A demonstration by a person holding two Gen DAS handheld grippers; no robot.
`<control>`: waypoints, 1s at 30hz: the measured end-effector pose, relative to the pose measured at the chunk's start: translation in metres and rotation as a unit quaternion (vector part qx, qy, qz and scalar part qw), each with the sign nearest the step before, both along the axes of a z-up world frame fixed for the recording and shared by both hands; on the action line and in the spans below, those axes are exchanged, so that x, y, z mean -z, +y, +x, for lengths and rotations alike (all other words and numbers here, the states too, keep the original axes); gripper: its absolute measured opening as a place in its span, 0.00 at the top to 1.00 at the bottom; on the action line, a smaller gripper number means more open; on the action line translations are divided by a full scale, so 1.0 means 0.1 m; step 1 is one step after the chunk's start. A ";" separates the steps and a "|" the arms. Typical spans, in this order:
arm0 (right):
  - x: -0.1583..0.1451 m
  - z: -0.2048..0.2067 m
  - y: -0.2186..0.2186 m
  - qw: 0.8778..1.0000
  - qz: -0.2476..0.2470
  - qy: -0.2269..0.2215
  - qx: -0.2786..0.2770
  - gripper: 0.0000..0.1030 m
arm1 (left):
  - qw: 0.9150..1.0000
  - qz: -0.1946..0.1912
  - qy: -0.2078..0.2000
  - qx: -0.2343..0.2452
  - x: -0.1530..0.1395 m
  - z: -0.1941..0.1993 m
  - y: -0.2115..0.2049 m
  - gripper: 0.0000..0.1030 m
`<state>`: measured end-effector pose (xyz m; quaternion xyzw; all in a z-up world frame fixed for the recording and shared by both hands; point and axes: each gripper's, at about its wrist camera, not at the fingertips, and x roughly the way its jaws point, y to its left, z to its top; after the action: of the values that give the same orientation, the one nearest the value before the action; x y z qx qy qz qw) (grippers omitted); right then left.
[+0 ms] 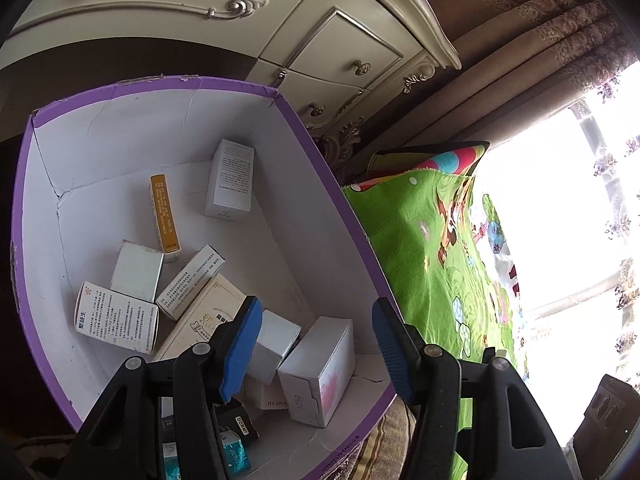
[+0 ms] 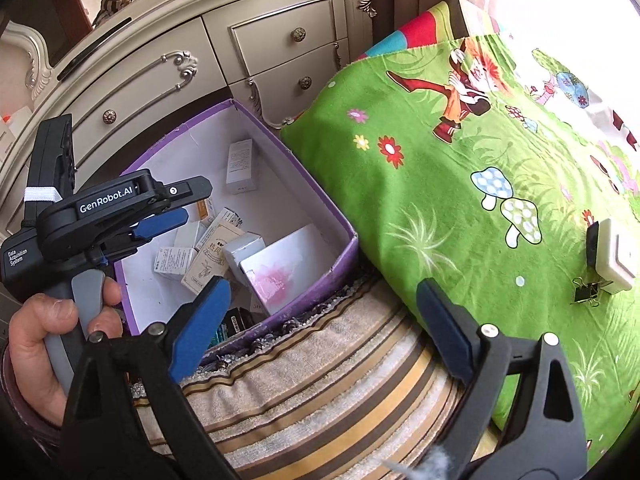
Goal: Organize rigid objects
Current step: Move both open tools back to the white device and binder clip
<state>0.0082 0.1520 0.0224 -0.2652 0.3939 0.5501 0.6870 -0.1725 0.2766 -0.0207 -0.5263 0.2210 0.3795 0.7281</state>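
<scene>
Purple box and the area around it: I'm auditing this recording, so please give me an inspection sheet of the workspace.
Surface: green cartoon-print cloth beside a striped towel.
Job's things: purple box holds many small cartons, among them a pink-printed white carton and an orange carton; they lie jumbled.
Clutter: a white square object and a black binder clip on the cloth.
Grippers: left tongs are open above the box, empty; right tongs are open wide, empty, over the towel.
Cables: nothing seen.
Surroundings: cream dresser, curtains, bright window.
</scene>
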 end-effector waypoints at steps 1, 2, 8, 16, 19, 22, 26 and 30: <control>-0.01 0.07 -0.03 1.000 0.002 -0.006 0.010 0.06 | 1.000 0.000 0.001 0.005 0.00 0.03 -0.02 0.43; -0.02 0.14 -0.06 1.000 0.003 -0.013 0.020 0.06 | 1.000 0.000 0.003 0.009 -0.01 0.06 -0.04 0.43; -0.07 0.59 -0.25 0.996 0.005 -0.047 0.079 0.02 | 0.999 0.003 0.008 0.037 -0.04 0.27 -0.15 0.43; -0.13 1.21 -0.50 0.985 0.017 -0.074 0.156 0.01 | 0.997 0.012 0.011 0.074 -0.10 0.54 -0.30 0.41; -0.13 1.44 -0.59 0.979 0.019 -0.084 0.182 0.01 | 0.996 0.012 0.012 0.087 -0.10 0.63 -0.37 0.41; -0.12 1.64 -0.66 0.974 0.018 -0.098 0.203 0.01 | 0.995 0.014 0.012 0.100 -0.09 0.71 -0.42 0.41; -0.08 1.87 -0.72 0.969 0.016 -0.102 0.222 0.01 | 0.994 0.016 0.015 0.108 -0.09 0.79 -0.45 0.41; -0.02 2.06 -0.75 0.967 0.011 -0.102 0.234 0.01 | 0.993 0.016 0.021 0.114 -0.07 0.87 -0.47 0.41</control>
<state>0.2141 0.0773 0.0242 -0.2125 0.3662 0.3483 0.8363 -0.0852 0.2297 -0.0133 -0.4782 0.2887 0.3079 0.7702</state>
